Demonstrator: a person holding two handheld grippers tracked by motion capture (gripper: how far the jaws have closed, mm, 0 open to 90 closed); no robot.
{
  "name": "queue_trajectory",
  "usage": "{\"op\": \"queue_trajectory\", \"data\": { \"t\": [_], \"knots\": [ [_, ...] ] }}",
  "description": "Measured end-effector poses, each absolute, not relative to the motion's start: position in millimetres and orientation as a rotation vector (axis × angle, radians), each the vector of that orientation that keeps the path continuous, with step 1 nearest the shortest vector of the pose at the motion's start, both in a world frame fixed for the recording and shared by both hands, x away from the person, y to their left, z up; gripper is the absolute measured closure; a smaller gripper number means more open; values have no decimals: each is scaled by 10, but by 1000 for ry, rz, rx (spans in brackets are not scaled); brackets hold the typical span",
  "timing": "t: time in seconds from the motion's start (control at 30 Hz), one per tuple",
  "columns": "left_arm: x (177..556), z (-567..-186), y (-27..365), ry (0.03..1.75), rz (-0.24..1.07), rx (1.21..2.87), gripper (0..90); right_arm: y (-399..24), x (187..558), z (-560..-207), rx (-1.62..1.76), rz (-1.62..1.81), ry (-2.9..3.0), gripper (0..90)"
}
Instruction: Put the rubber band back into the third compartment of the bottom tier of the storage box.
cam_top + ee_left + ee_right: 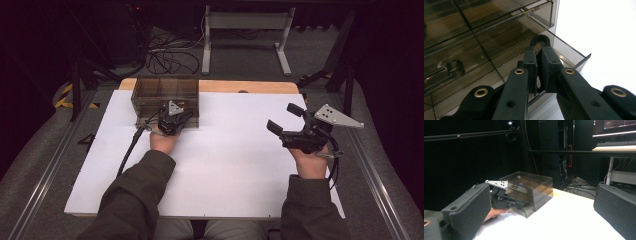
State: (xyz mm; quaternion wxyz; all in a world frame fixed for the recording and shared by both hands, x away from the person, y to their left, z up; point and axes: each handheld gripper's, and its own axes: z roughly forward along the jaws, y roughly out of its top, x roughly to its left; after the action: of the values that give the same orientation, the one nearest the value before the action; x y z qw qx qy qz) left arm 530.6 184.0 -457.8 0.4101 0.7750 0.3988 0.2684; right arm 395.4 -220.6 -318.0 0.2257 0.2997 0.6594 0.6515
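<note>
A smoky see-through drawer box point(165, 92) stands at the back left of the white table point(230, 165). My left gripper point(176, 119) is at its front. In the left gripper view this gripper point(539, 48) is shut on the dark ring handle point(540, 39) of a low drawer point(570, 53), which sticks out a little from the box point(486, 32). My right gripper point(284, 118) hovers over the table's right side, open and holding nothing. The right gripper view has the box point(531, 186) and the left gripper point(522, 205) between its wide-apart fingers point(469, 207).
Another ring handle point(455, 68) shows on a neighbouring drawer. A bare wooden strip point(250, 86) runs behind the white sheet. Beyond the table are cables point(170, 57) on the floor and a white stand point(245, 30). The left gripper's cable point(131, 147) trails across the table.
</note>
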Motion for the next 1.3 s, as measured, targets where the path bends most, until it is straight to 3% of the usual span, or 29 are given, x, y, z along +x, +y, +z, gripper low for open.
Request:
{"op": "queue_trajectory", "data": {
  "t": [0.4, 0.77, 1.3],
  "knots": [
    [5313, -4565, 1863, 1019, 668, 1938, 786, -2209, 3954, -3179, 824, 1800, 1817, 19],
    [5331, -4542, 1897, 1063, 586, 1886, 686, -2211, 3945, -3172, 827, 1806, 1812, 19],
    [5356, -4543, 1833, 1103, 570, 1883, 551, -2213, 3941, -3168, 822, 1810, 1809, 20]
  ]
}}
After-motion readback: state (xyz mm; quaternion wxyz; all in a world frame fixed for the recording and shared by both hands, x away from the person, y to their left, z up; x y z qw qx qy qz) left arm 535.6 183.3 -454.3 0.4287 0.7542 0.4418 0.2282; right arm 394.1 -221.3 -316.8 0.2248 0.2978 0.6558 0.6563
